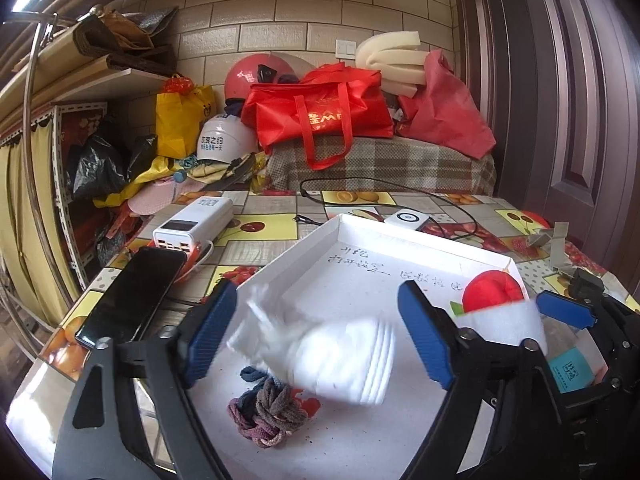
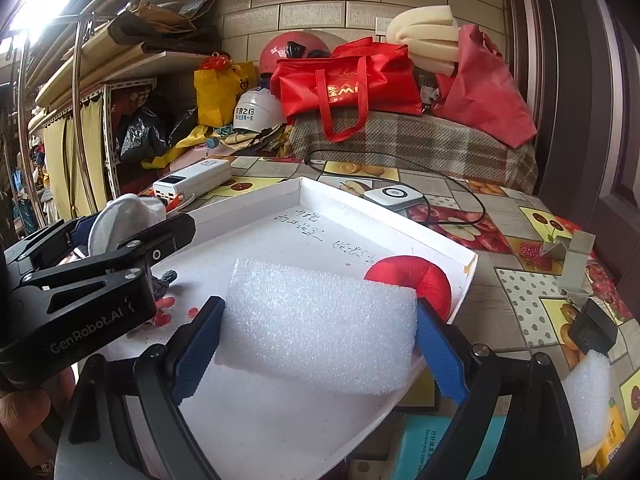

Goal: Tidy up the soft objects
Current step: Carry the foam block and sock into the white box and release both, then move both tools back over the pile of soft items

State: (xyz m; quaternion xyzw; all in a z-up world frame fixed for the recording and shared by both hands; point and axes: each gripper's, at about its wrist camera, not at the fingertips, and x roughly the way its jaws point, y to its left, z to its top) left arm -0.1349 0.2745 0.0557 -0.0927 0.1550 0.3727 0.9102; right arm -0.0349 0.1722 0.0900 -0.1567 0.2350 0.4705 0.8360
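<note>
White tray (image 2: 460, 258) holds red cushion (image 2: 416, 280), foam sheet (image 2: 316, 328), braided rope knot (image 1: 266, 412); white sock (image 1: 320, 352) blurred.

The fruit-print table (image 2: 520, 280) carries a white tray (image 2: 384, 212), power bank (image 1: 196, 220), phone (image 1: 132, 296) and small charger (image 2: 394, 196).

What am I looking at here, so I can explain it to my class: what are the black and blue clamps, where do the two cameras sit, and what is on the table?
A person holds a two-finger clamp in each hand, with a camera on each looking along its fingers. One picture looks along the left gripper, the other along the right gripper. On the table lies a white tray holding a red cushion and knotted cords. A blurred white cloth sits loose between the left's open jaws. A foam sheet fills the right's jaws; whether it is gripped is unclear.
</note>
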